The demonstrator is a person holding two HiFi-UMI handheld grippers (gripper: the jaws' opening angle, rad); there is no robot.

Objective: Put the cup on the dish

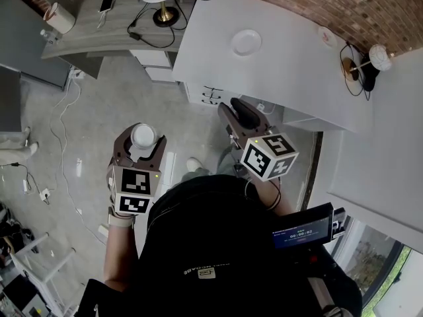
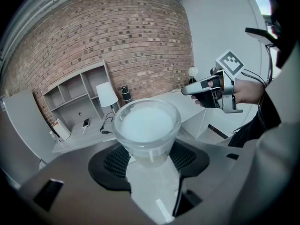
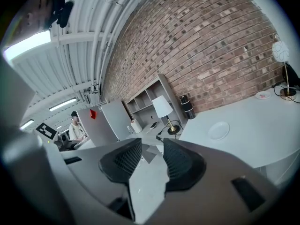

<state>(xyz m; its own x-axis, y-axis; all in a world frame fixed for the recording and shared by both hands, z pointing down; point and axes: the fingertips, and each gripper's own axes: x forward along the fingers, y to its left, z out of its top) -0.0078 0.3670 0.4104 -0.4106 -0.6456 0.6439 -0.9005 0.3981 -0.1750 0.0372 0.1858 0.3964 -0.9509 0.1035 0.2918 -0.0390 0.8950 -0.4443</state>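
Holding an upright cup (image 2: 146, 125) (whitish inside): the left gripper (image 1: 143, 141).

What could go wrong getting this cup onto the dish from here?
1. The left gripper holds the cup only by its lower part; a tilt might tip it out.
2. The dish lies well in from the white table's near edge; a long reach could land the cup off-centre.
3. The empty right gripper hangs by that edge and may get in the way.
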